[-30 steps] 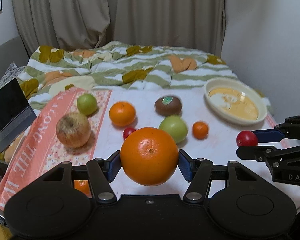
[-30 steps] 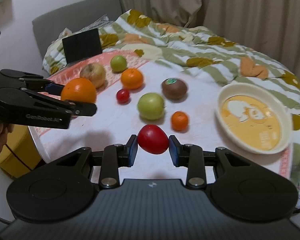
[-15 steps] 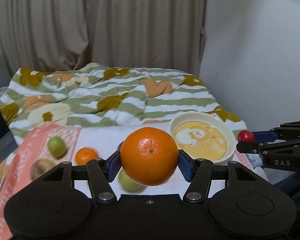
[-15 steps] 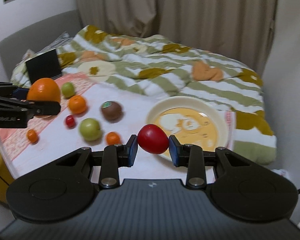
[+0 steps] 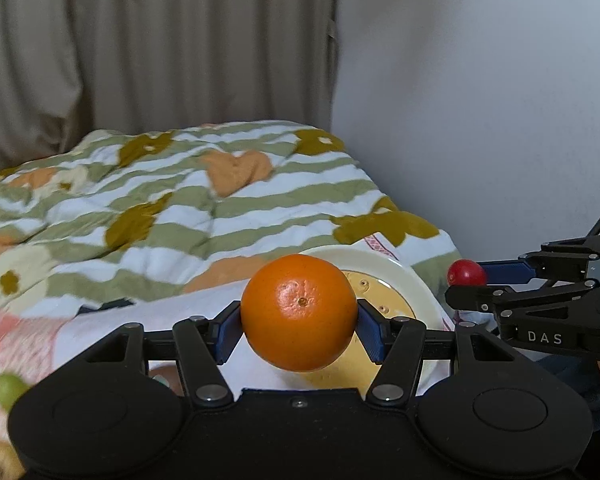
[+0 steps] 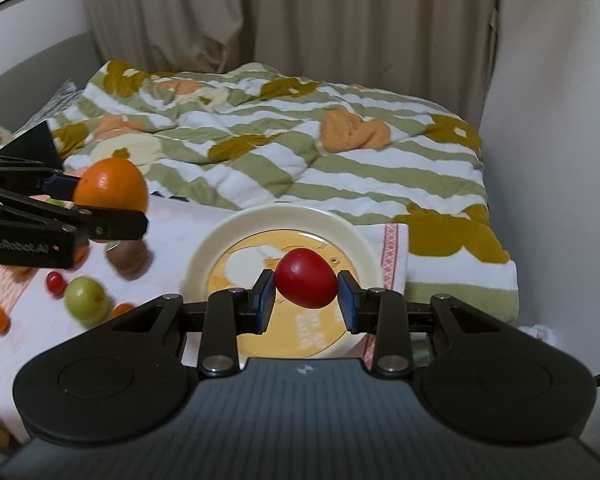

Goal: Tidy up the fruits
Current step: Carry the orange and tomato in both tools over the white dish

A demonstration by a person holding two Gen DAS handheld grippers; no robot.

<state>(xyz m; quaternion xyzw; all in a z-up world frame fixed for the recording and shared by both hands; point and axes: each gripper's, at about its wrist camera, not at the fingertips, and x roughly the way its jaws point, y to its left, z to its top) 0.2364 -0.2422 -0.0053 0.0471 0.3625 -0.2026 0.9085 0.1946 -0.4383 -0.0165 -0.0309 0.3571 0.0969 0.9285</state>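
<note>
Gripping a big orange [image 5: 299,312], the left gripper [image 5: 299,322] hangs in the air beside the cream plate [image 6: 220,236] at the table's right edge. The right gripper [image 6: 306,286] pinches a red tomato [image 6: 306,278] above that plate. A green apple [image 6: 85,294] and kiwi [image 6: 129,258] wait mid-table.

Both held fruits nearer plate [image 6: 216,236] now
</note>
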